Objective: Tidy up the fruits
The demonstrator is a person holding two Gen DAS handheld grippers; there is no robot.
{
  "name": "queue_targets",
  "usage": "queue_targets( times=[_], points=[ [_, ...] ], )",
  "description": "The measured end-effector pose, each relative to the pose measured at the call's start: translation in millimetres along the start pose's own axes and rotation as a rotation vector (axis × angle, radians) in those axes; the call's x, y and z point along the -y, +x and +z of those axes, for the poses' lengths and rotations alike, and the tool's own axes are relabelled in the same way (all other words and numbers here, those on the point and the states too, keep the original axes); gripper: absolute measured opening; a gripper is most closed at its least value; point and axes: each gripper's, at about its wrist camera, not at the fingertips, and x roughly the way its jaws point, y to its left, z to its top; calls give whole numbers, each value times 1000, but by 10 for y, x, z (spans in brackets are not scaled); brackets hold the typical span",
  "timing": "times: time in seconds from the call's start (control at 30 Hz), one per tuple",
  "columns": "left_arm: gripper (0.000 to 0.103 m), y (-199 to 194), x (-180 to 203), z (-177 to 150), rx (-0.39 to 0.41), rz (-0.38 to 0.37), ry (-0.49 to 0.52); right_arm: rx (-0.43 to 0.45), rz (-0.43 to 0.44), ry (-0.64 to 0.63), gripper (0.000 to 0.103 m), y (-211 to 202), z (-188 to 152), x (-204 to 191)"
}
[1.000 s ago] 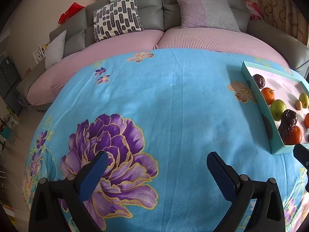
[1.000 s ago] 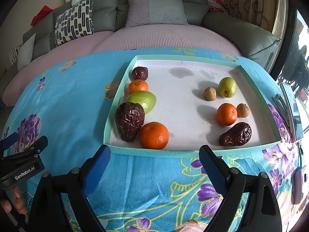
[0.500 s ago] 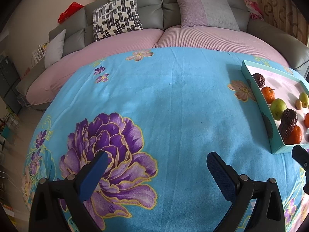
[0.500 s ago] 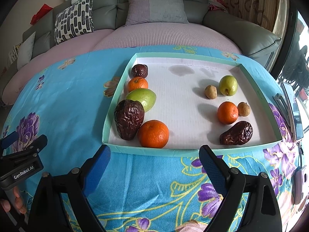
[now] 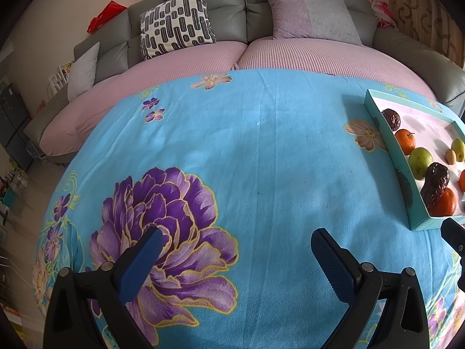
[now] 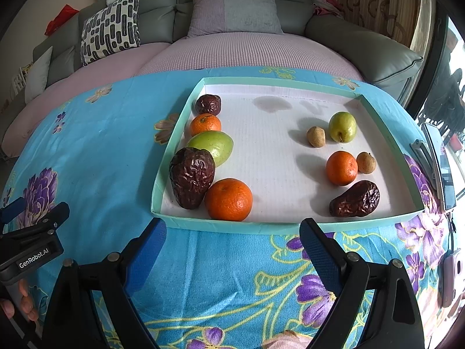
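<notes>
While both tongs (image 5: 235, 241) (image 6: 232, 237) gape empty, the fruit tray (image 6: 232, 226) lies just beyond the right.

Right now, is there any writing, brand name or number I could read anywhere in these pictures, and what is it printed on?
"GenRobot.AI": white letters on the black body of the left gripper, seen at the left edge of the right wrist view.
The tray, the fruit and the flowered cloth carry no text.
The papers beside the sofa are too small and blurred to read.
</notes>
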Motion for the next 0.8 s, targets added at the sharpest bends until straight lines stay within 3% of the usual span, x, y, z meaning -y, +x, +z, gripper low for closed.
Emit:
queue_targets(
  times=[0.8],
  points=[
    [103,14,-17,-30,-16,3,1,-6,-3,-4,93,3,-29,26]
  ],
)
